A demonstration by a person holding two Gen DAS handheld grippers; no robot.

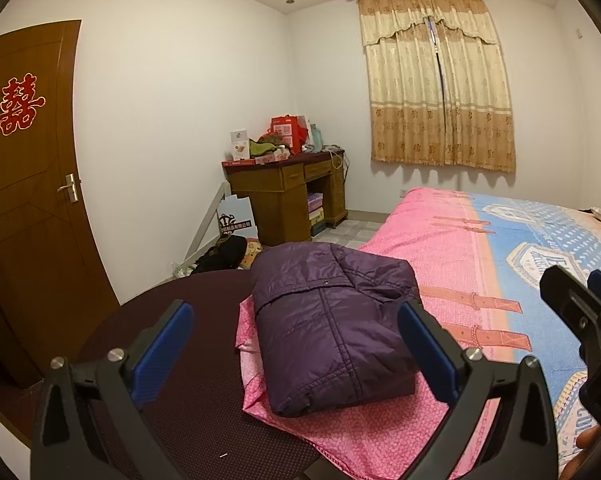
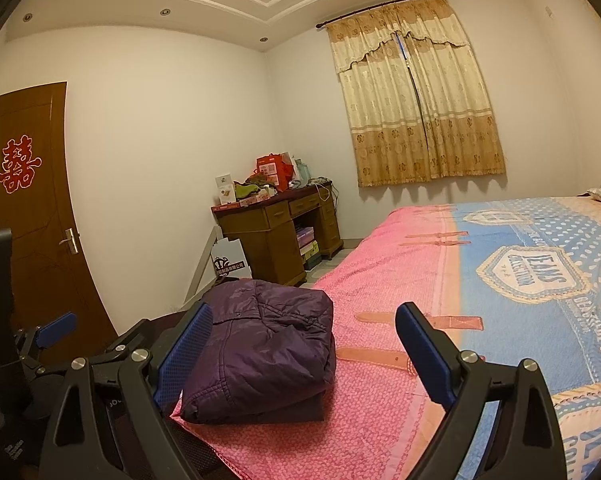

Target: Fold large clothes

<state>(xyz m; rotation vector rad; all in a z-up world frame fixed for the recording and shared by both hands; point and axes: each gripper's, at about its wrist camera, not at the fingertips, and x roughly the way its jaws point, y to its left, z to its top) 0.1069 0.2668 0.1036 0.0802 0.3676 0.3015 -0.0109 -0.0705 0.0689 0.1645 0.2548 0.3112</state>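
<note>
The bed (image 2: 380, 420) filled the right side of the room, covered by a spread that was pink on its near-left part and blue farther right. On the blue part a shield-shaped badge (image 2: 534, 276) read "JEANS COLLECTION"; other lettering along the edge was cut off and could not be read in full. At the far left stood a brown door (image 1: 32, 200) bearing a red double-happiness character (image 1: 18, 106). Drawn cream and gold curtains (image 1: 436, 92) hung on the far wall. In the far corner a wooden worktop (image 1: 288, 196) carried red boxes and clutter, and a white card (image 1: 234, 222) leaning beside it showed Chinese characters too small to read.

A purple padded jacket (image 1: 332, 332) lay folded into a compact bundle at the near-left corner of the bed, on the pink part.

The left gripper (image 1: 296, 340) hung near the jacket with its blue-padded fingers spread wide, gripping nothing. The right gripper (image 2: 304, 350) was just to the right of it, likewise spread wide and empty, with the jacket seen past its left finger.
</note>
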